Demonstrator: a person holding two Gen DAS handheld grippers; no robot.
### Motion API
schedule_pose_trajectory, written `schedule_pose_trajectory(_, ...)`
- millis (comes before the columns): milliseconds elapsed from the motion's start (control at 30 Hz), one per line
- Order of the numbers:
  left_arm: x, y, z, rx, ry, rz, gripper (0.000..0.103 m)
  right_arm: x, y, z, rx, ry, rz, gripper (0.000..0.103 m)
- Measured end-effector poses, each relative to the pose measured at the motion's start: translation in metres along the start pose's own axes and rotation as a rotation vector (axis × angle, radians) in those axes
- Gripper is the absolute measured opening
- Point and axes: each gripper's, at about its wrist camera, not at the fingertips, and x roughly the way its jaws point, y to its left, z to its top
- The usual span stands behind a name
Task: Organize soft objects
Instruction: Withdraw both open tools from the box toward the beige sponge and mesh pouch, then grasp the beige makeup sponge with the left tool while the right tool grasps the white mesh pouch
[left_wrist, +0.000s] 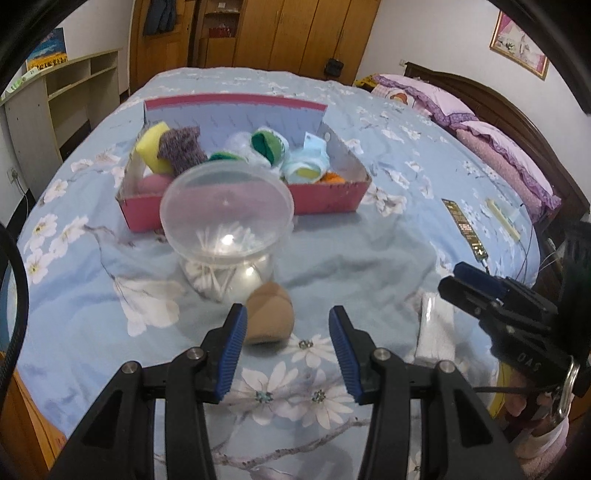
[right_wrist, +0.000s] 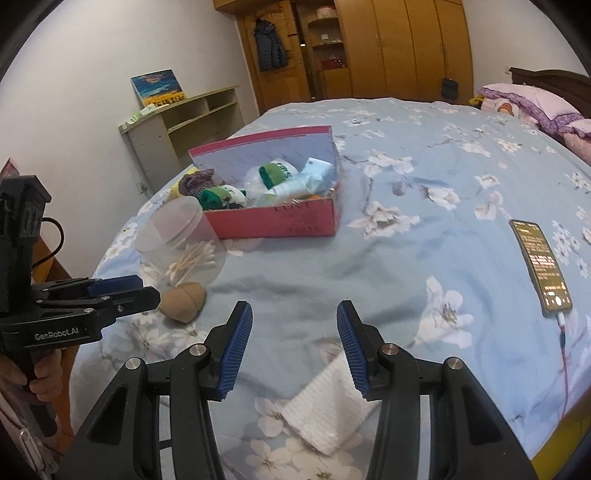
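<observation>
Two grippers are held low over the bed (right_wrist: 424, 236), both with jaws apart and nothing between them. Nearest the right gripper (right_wrist: 294, 345), a white pad (right_wrist: 325, 413) lies flat on the sheet, partly under its right finger. Just ahead of the left gripper (left_wrist: 286, 345), a tan sponge (left_wrist: 269, 314) rests on the sheet, nearer the left pad than the right, and just beside a clear tub (left_wrist: 226, 236) of cotton swabs. Farther back, a pink box (left_wrist: 325, 197) is seen already filled with soft things, its lid raised behind.

The sponge is judged to be the step in hand for the left gripper. It should be centred between the pads before closing, since it sits off to the left. A gentle squeeze should be used, as the foam will likely deform. The tub should be cleared on the lift so that it is not tipped. The pad may best be pinched by one edge, since it lies flat.
</observation>
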Motion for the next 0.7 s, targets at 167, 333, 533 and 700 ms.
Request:
schedule_pose_trajectory(167,0.011,0.000,-0.004,-0.007,0.016,0.010,0.049,0.001,-0.008,-0.011,0.029,0.021,-0.003,0.049)
schedule_pose_trajectory(333,0.022,0.000,-0.006,-0.005,0.020,0.046,0.049,0.002,-0.019,-0.020,0.076,0.037,-0.009,0.049)
schedule_pose_trajectory(533,0.034,0.002,-0.007,-0.010,0.023,0.068,0.049,0.002,-0.028,-0.027,0.110,0.052,-0.019,0.049)
schedule_pose_trajectory(700,0.040,0.001,-0.008,-0.007,0.026,0.077,0.049,0.005,-0.035,-0.032,0.141,0.068,-0.024,0.049)
